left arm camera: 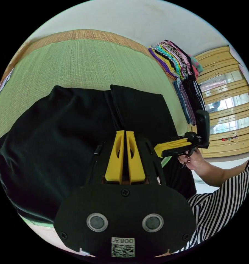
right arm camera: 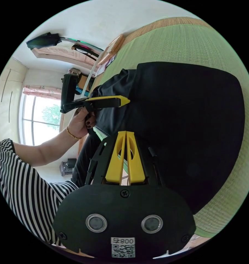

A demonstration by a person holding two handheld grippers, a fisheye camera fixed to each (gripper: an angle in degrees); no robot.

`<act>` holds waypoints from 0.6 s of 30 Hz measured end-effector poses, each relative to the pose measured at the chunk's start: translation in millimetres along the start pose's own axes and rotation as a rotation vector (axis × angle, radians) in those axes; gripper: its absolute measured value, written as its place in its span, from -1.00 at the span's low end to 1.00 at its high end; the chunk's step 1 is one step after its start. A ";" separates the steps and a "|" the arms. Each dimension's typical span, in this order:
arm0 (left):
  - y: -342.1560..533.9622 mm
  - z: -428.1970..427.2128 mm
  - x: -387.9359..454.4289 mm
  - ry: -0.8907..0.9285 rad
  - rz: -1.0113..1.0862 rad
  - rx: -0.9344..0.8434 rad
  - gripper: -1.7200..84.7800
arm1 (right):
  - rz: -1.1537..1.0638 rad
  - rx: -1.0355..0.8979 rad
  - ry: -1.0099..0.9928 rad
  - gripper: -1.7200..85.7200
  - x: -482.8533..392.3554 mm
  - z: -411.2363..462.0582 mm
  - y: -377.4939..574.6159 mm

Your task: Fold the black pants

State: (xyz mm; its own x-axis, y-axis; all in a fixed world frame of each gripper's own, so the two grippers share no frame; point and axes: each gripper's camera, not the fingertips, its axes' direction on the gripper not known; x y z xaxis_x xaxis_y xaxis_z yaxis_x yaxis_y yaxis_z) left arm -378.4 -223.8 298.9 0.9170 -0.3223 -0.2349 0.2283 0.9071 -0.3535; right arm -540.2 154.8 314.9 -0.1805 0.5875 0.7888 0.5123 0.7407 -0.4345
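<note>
Black pants on green woven mat

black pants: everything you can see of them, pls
The black pants are plain, matte, soft-looking fabric, lying spread on the green woven mat. In the left gripper view one layer lies folded over another, its straight edge and corner showing at the far side. Part of the cloth hangs off the mat's near edge toward the person. Both grippers, left and right, have jaws together over the near part; whether cloth is pinched can't be told.
</note>
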 end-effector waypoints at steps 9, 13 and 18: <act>18.0 11.5 -24.9 0.047 -0.090 0.012 -0.93 | -0.076 0.059 0.064 -0.96 -7.5 -27.1 -63.1; 20.1 11.5 -30.8 0.046 -0.104 0.032 -0.90 | -0.078 0.052 0.094 -0.96 -3.5 -24.8 -92.1; 22.0 18.0 -41.4 0.072 -0.126 0.032 -0.86 | -0.042 -0.010 0.159 -0.96 10.6 -12.3 -115.7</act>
State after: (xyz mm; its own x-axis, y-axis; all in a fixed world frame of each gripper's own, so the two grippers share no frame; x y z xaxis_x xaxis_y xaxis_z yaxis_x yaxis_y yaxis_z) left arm -405.5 -185.5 317.1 0.8546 -0.4520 -0.2556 0.3518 0.8661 -0.3553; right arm -591.1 71.3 378.8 -0.0672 0.4963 0.8656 0.5155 0.7601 -0.3957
